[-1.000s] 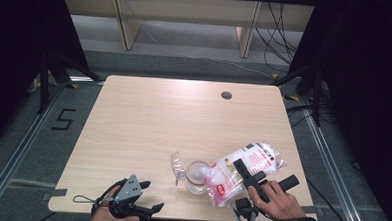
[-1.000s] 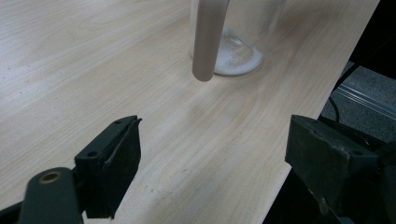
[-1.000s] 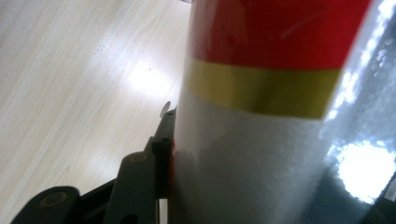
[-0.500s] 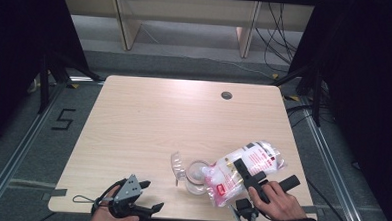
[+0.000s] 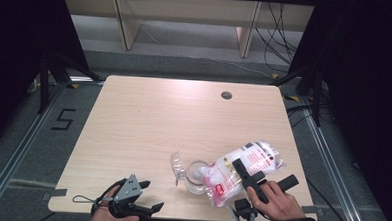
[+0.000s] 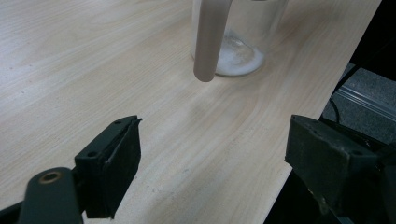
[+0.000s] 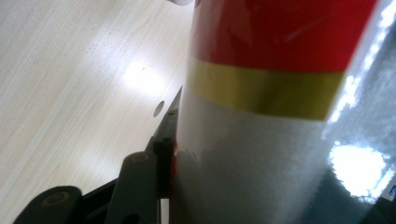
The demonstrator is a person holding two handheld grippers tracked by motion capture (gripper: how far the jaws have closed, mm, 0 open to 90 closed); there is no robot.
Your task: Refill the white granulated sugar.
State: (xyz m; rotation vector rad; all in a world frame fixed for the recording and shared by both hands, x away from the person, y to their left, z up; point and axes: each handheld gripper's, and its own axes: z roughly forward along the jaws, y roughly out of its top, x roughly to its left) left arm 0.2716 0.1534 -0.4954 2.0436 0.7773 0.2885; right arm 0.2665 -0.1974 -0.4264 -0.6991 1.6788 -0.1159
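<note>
From above, the bag (image 5: 244, 167) covers part of the right tongs (image 5: 253, 178), so their grip on it is hard to follow there; in the right gripper view the bag hides 1 jaw and runs off the top and right edges. The glass jar (image 6: 238, 42) is cut off at the top of the left gripper view, its rim unseen. The print on the bag is too small to read.

Around your work area
You have a dark round grommet hole (image 5: 226, 95) in the table (image 5: 148, 123), and a floor mark (image 5: 63, 119) at its left.
</note>
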